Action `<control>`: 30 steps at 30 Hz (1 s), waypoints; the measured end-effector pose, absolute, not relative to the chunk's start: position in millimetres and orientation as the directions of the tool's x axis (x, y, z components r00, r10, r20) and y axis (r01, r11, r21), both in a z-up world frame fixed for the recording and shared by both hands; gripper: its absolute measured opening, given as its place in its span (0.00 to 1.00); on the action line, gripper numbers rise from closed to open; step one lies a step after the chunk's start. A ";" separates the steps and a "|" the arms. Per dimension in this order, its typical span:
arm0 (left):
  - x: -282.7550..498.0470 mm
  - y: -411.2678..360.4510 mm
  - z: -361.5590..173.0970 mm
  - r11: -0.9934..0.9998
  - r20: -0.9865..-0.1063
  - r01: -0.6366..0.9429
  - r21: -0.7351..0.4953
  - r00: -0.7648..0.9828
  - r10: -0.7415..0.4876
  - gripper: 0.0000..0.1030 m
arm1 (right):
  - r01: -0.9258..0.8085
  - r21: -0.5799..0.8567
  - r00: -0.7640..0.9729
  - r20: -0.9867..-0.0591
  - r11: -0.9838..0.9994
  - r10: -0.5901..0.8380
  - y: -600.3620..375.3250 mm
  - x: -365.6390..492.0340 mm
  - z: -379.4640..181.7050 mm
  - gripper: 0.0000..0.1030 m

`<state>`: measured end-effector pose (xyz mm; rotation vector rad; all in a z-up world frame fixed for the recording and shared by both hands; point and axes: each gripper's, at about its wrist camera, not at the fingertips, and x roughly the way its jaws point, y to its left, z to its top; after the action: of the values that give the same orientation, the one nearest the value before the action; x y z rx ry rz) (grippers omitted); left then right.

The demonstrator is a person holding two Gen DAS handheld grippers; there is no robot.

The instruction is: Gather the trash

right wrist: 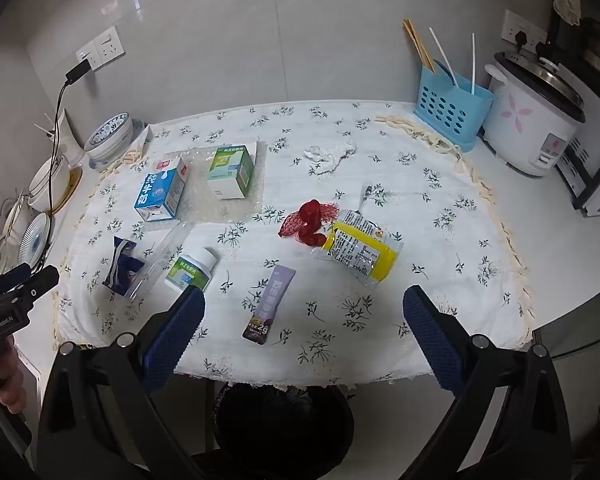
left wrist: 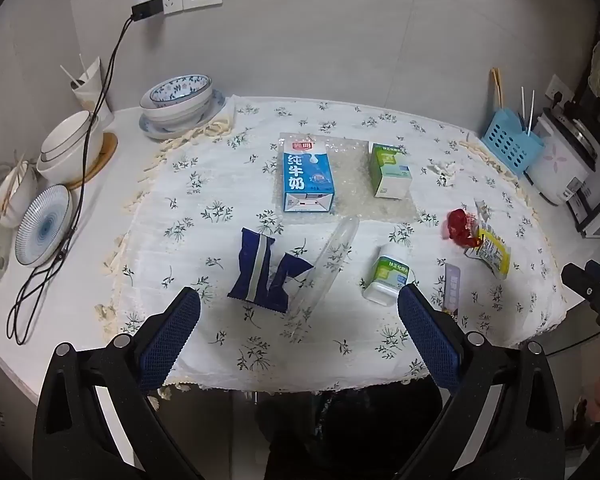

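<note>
Trash lies on a floral tablecloth (left wrist: 204,184): a dark blue wrapper (left wrist: 264,270), a clear plastic tube (left wrist: 328,264), a blue milk carton (left wrist: 308,176), a green box (left wrist: 390,170), a white bottle (left wrist: 388,274), a purple sachet (right wrist: 269,304), a red net (right wrist: 310,222), a yellow packet (right wrist: 360,250) and a crumpled tissue (right wrist: 332,152). My left gripper (left wrist: 298,308) is open and empty above the table's front edge, just short of the wrapper. My right gripper (right wrist: 304,308) is open and empty near the sachet. A black bin (right wrist: 284,424) stands under the front edge.
Stacked bowls (left wrist: 180,98) and plates (left wrist: 44,224) with a black cable (left wrist: 80,200) stand at the left. A blue utensil basket (right wrist: 450,110) and a rice cooker (right wrist: 534,120) stand at the back right. Bubble wrap (left wrist: 352,184) lies under the cartons.
</note>
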<state>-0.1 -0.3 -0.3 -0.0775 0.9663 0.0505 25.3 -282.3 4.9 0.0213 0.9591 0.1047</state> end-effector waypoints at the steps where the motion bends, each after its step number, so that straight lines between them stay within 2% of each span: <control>1: -0.4 -0.4 -0.5 0.996 -0.824 -0.078 -0.046 0.567 0.006 0.94 | -0.080 0.063 0.567 -0.818 0.995 0.098 -282.1 25.4 4.7 0.93; 30: 5.1 1.6 -5.4 0.993 -0.839 -0.082 -0.081 0.543 -0.023 0.94 | -0.075 0.060 0.560 -0.823 0.995 0.092 -280.9 29.5 2.5 0.93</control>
<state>5.1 1.6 -5.4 -0.1155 0.9965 0.0350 29.5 -280.9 2.5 0.0187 0.9716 0.0983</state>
